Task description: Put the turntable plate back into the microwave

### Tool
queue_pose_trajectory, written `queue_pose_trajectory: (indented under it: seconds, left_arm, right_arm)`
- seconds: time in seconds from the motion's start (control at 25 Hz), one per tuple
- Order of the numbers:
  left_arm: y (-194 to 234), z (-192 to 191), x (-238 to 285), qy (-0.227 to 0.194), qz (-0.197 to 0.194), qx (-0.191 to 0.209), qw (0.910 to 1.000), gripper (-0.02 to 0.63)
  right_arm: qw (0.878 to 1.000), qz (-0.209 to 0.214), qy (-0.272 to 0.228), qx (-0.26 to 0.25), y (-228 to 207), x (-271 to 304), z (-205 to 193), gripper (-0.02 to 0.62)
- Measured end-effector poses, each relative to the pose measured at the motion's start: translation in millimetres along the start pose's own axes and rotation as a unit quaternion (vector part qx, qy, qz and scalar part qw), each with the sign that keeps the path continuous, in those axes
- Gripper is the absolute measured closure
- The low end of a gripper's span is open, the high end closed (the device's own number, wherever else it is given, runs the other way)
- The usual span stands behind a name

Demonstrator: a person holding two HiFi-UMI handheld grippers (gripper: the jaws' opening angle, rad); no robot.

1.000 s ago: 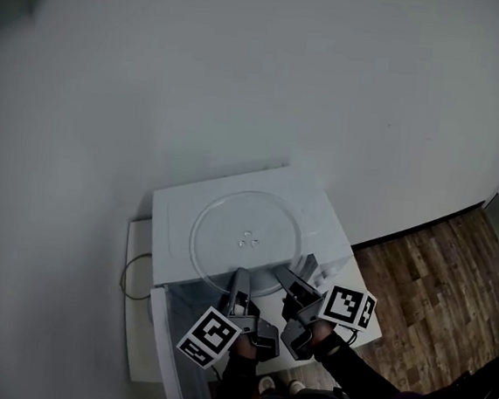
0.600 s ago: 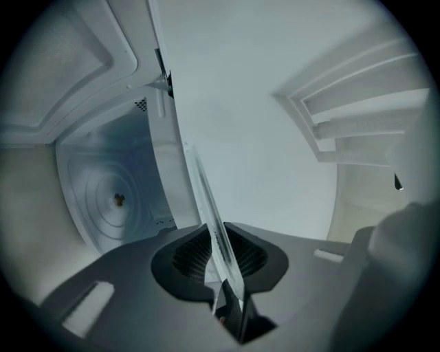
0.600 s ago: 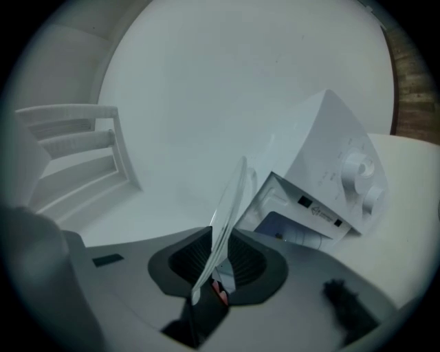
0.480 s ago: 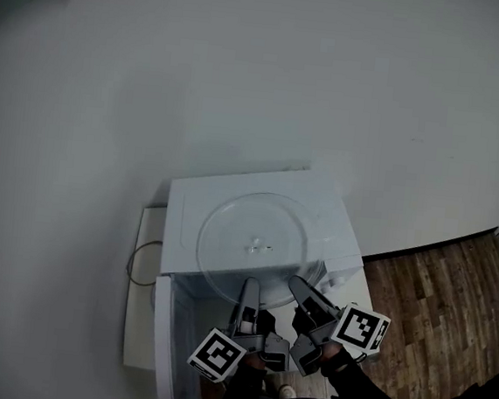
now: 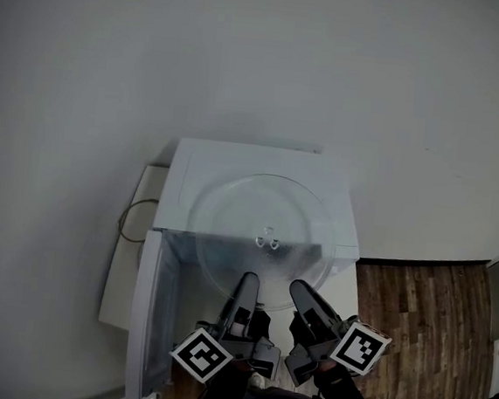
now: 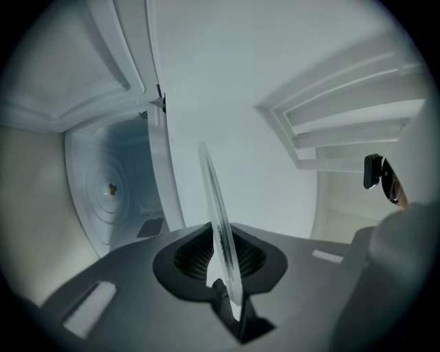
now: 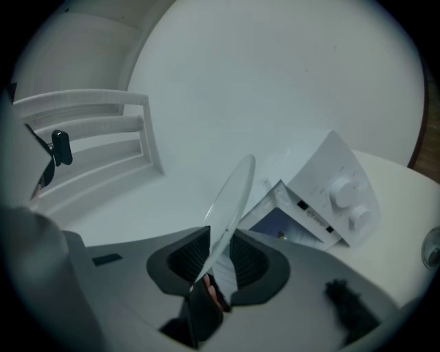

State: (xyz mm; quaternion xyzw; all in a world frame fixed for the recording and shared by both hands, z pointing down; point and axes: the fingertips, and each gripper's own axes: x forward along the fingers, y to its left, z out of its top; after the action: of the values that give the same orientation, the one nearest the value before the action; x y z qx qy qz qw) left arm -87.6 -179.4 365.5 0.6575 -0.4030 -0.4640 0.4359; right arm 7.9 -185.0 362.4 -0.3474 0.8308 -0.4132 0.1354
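The clear glass turntable plate (image 5: pixel 260 230) hangs level over the front of the white microwave (image 5: pixel 235 162), reaching past its top edge above the open cavity. My left gripper (image 5: pixel 247 283) is shut on the plate's near rim (image 6: pixel 216 220); its jaws have just been closing on the glass. My right gripper (image 5: pixel 300 292) grips the same rim a little to the right, and the plate (image 7: pixel 230 206) lies slanted between its pads. Its jaws have just been opening a little with the glass still between them. The left gripper view looks into the cavity (image 6: pixel 110 189), which has a hub in its floor.
The microwave door (image 5: pixel 143 316) swings open to the left. The knob panel (image 7: pixel 344 192) is on the right of the opening. The microwave stands on a white table (image 5: pixel 125 261) against a pale wall, with a cable loop (image 5: pixel 133 218) beside it. Wooden floor (image 5: pixel 413 324) lies to the right.
The plate has come off the microwave's top and moved toward me, out over the front edge. Both grippers drew back and rose slightly with it.
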Motion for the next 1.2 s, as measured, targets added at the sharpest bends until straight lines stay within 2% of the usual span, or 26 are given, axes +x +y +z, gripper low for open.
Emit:
queue_pose_trajectory:
  seconds: [0.08,0.24,0.48,0.6,0.72,0.96,1.2]
  left_arm:
    - [0.2,-9.0,-10.3,0.0,0.001,-0.008,1.0,0.562]
    - [-2.0,-12.0,-34.2,-0.011,-0.013,0.01,0.9998,0.568]
    - [-2.7,-20.1,-70.9,-0.061,-0.02,-0.026,0.9976,0.572]
    - [6.2,-26.2,-86.3,-0.074,-0.008,-0.034,0.9967,0.571]
    - [19.4,-28.9,-106.2,-0.072,0.016,-0.029,0.9968,0.569]
    - [37.8,-26.5,-138.1,-0.08,0.026,-0.035,0.9959,0.571]
    - [63.9,-28.0,-147.1,-0.091,0.044,-0.09,0.9908,0.572]
  right_arm:
    - [1.0,-0.006,0.007,0.008,-2.3,-11.7,-7.9,0.501]
    - [1.0,0.029,0.009,-0.001,10.5,-23.1,-20.8,0.5]
    - [0.998,0.042,0.045,-0.016,16.1,-41.5,-47.4,0.5]
    - [0.997,0.041,0.063,-0.03,13.6,-48.5,-59.5,0.495]
    - [0.995,0.037,0.086,-0.021,8.1,-51.9,-79.6,0.494]
    - [0.992,0.033,0.121,-0.009,1.1,-54.7,-117.1,0.494]
    - [0.991,0.008,0.13,-0.006,-13.5,-53.4,-133.7,0.488]
